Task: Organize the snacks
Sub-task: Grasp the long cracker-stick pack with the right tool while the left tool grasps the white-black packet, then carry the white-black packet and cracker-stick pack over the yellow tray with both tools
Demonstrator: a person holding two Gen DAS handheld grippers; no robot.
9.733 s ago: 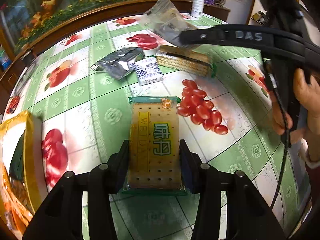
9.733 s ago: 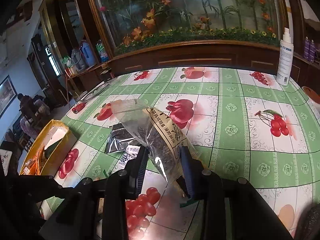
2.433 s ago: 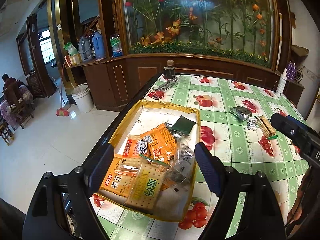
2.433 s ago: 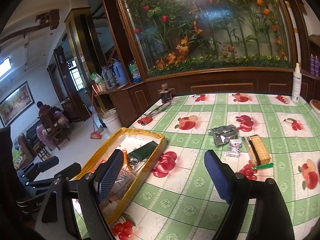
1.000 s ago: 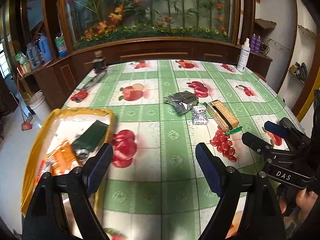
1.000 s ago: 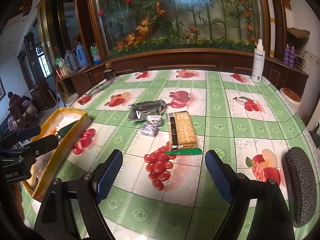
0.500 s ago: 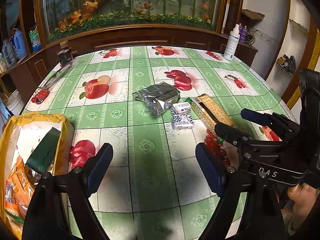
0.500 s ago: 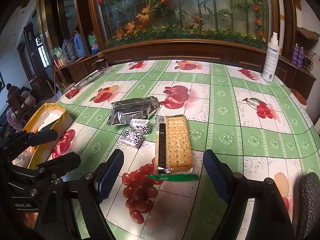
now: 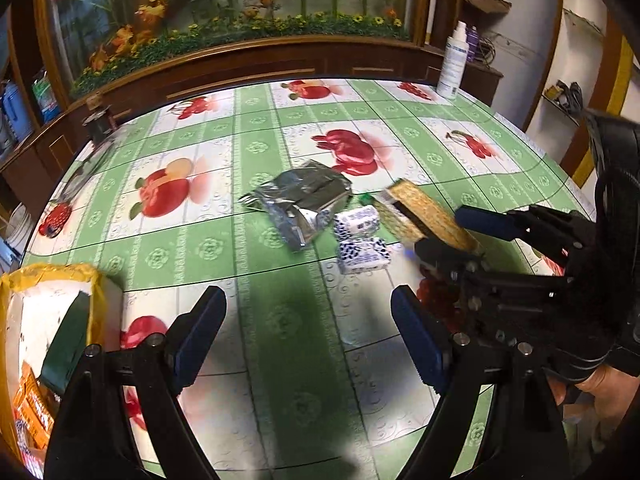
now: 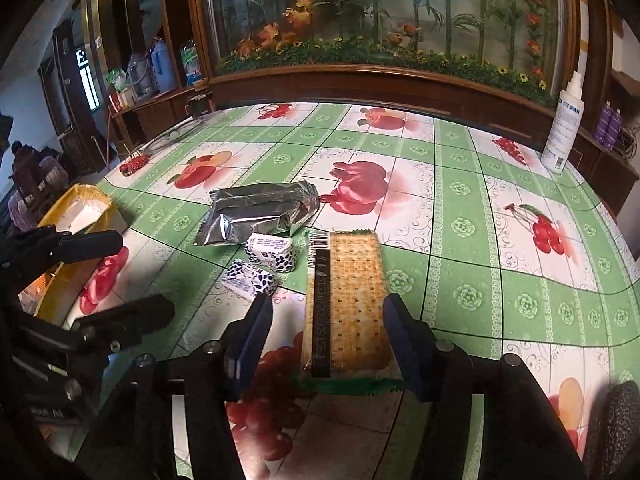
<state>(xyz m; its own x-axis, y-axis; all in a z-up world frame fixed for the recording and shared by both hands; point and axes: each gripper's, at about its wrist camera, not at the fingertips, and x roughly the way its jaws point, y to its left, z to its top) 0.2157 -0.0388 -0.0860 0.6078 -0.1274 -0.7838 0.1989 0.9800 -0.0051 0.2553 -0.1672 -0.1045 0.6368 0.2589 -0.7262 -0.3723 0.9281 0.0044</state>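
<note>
A long cracker pack (image 10: pixel 348 292) with a barcode strip lies on the fruit-print tablecloth. My right gripper (image 10: pixel 327 308) straddles its near half. Its jaws are closing, and a gap still shows beside the left pad. The left wrist view shows the same pack (image 9: pixel 420 208) between the right gripper's (image 9: pixel 456 232) fingers. A silver foil pouch (image 9: pixel 304 200) and two small white-and-blue packets (image 9: pixel 358 220) (image 9: pixel 364 254) lie just left of the crackers. My left gripper (image 9: pixel 306 300) hovers open over bare cloth in front of them, holding nothing.
A yellow-lined box (image 9: pixel 52 276) with several snack packs stands at the table's left edge, also in the right wrist view as the box (image 10: pixel 80 200). A white spray bottle (image 10: pixel 564 128) stands at the far right corner. A wooden cabinet runs behind the table.
Both grippers have moved forward and down toward the snacks. The right jaws have narrowed around the cracker pack. The left jaws keep the same width.
</note>
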